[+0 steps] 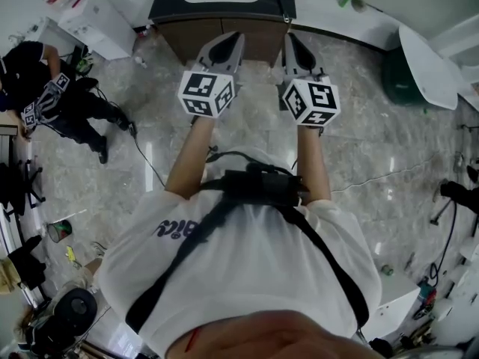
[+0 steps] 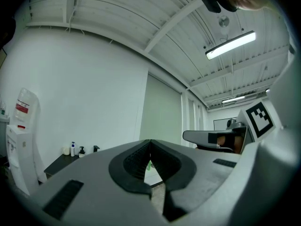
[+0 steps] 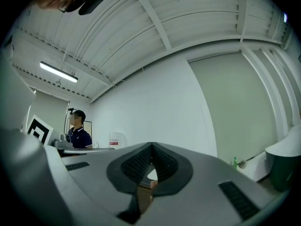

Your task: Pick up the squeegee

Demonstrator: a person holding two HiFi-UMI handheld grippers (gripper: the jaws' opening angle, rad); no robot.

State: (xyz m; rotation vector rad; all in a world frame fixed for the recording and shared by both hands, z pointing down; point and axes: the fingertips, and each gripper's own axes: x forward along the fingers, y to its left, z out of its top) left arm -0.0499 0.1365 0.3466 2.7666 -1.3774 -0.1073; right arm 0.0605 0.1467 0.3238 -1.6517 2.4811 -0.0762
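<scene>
Holding nothing: left gripper (image 1: 230, 37) fingers fully closed; right gripper (image 1: 291, 39) fingers fully closed too.

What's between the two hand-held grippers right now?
Head view: only the brown cabinet front and marble floor show between the left hand-held gripper and the right hand-held gripper.

A cabinet (image 1: 183, 43) stands ahead, a person (image 1: 67, 99) left, perhaps a bin (image 1: 397, 81) right.

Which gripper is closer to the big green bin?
The right gripper, at the head view's right. The green bin stands off to that side; the left gripper is farther from it, beyond the right one.
</scene>
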